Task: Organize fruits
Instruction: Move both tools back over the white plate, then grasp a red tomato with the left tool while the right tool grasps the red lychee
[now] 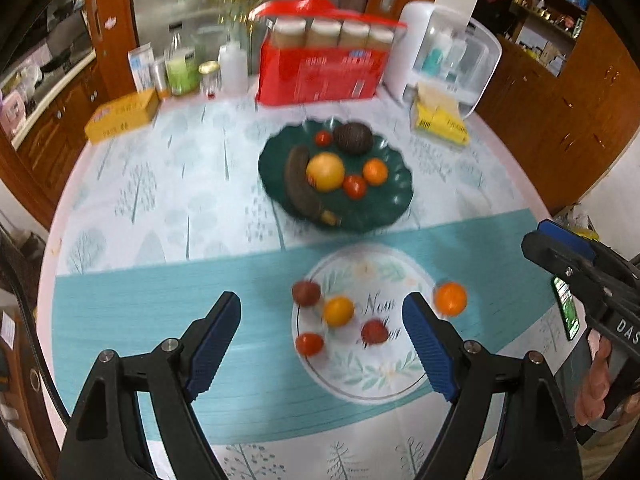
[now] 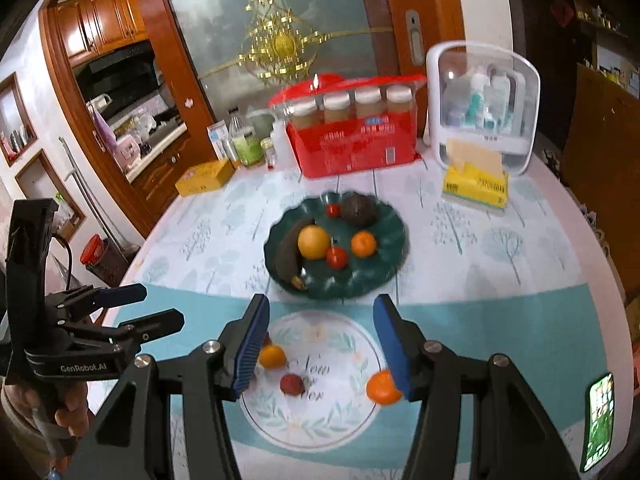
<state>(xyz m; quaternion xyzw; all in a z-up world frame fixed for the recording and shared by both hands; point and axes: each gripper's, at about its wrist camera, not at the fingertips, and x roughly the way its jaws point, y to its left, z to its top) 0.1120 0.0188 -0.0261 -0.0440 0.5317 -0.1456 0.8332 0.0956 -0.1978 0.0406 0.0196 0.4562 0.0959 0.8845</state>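
Beyond both sets of jaws, the dark green plate (image 1: 396, 200) already holds a banana (image 1: 300, 184), a dark avocado-like fruit, a large yellow citrus and several smaller fruits, so the sorting looks well under way. Five small fruits remain on the cloth's printed circle (image 1: 360, 380), among them an orange mandarin (image 1: 451, 298) beside the left gripper (image 1: 322, 304). It and the right gripper (image 2: 322, 308) gape, empty.

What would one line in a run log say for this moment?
left gripper: open, empty | right gripper: open, empty | green plate: six fruits | loose fruit on tablecloth, incl. orange
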